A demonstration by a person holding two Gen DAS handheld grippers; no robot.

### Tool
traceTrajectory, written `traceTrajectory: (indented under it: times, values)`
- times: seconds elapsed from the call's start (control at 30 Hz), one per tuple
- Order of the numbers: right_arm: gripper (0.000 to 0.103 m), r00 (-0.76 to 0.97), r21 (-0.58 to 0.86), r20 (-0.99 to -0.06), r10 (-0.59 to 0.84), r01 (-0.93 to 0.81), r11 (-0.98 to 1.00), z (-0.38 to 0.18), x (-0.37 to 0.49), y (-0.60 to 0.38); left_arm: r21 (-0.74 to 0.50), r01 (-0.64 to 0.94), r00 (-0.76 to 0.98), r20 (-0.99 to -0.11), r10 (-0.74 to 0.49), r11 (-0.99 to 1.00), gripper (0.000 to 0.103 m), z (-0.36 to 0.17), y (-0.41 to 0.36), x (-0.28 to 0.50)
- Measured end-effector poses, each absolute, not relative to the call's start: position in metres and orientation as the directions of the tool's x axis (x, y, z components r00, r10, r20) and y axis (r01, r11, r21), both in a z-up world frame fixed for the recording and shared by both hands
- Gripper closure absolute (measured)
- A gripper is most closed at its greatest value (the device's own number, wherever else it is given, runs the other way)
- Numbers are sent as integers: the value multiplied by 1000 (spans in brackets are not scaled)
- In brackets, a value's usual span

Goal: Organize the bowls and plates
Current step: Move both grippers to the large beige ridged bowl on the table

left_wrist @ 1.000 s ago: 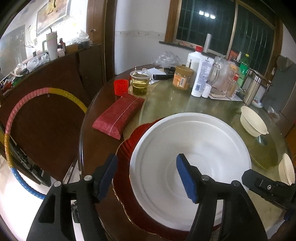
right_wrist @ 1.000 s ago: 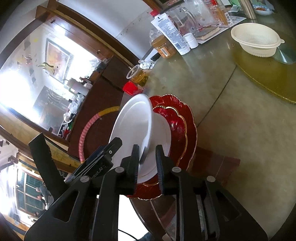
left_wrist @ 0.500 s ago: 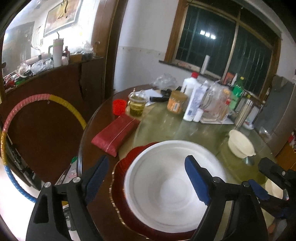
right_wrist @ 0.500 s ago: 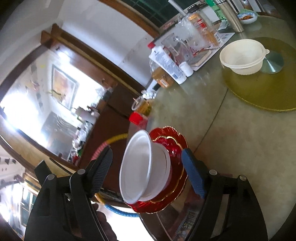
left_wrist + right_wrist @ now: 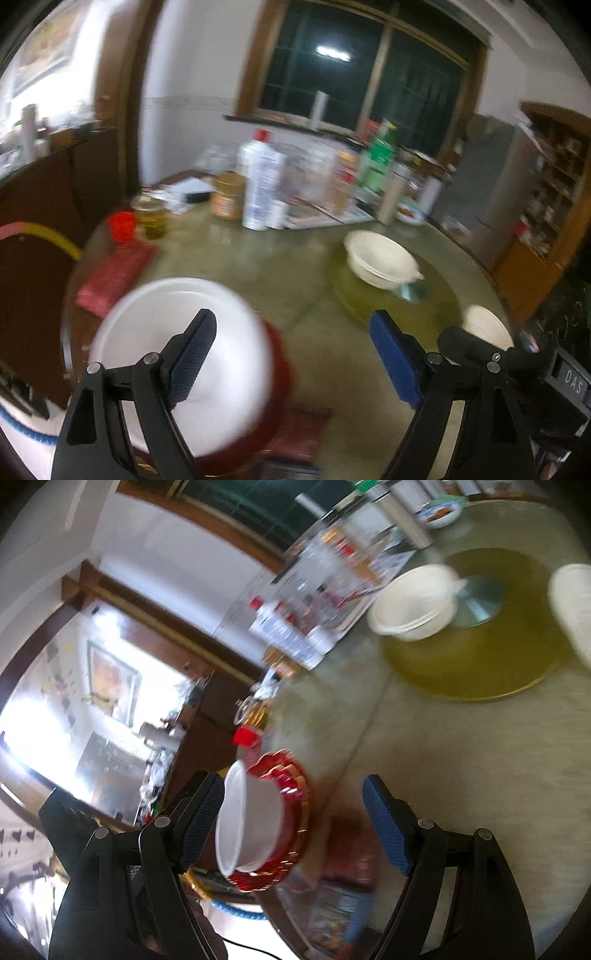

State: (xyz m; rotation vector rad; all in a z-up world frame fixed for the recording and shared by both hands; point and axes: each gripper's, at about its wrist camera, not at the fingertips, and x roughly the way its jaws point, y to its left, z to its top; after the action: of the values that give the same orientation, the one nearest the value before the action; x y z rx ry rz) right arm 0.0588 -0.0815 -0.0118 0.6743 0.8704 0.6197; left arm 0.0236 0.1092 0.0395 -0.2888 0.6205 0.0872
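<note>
A large round table (image 5: 236,254) with a greenish, glossy top fills both views, set in a room with a dark window (image 5: 362,70) at 12 o'clock of the left wrist view and wooden shelving (image 5: 550,192) at 3 o'clock. A round yellow-green turntable (image 5: 436,306) sits on the tabletop right of centre, a silver disc at its middle. Bottles and jars (image 5: 266,184) crowd the far side of the table at 12 o'clock. At 8 o'clock of the left wrist view a white bowl (image 5: 162,314) rests mouth-up on a stack of red scalloped plates (image 5: 291,786) close to the table's near edge; in the right wrist view, which is rolled, its rim faces 9 o'clock. A cream bowl (image 5: 380,258) stands upright on the turntable at 2 o'clock, beside the disc, and another cream bowl (image 5: 484,328) lies at 4 o'clock near the rim. A red packet (image 5: 114,277) lies at 9 o'clock, a small red cup (image 5: 122,225) beyond it. Bare tabletop stretches between the plate stack and the turntable. The left gripper (image 5: 291,354) stands spread with nothing between its blue pads. The right gripper (image 5: 295,823) is likewise wide apart, clear of the white bowl seen between its fingers.
</note>
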Motion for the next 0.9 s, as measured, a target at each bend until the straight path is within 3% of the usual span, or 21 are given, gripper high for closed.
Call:
traceTrajectory:
  times: [0.13,0.4,0.63,0.9]
  values:
    - [24,578,743,-479,661,-133,656,-6,52,-142,-299,-41,747,-643,-170,953,18,31,73,51]
    - [25,707,721,-531,467,88,687,-3,43,-262,-303,96,630,-719,-294,948,18,11,-15,100]
    - [25,706,693,-602,373,231,683,-16,57,-320,-265,154,559,-771,-305,952,18,-5,-76,131]
    - [25,694,702,-621,365,285,652,-29,79,-343,-238,159,534,-796,-286,958,18,-20,-109,154]
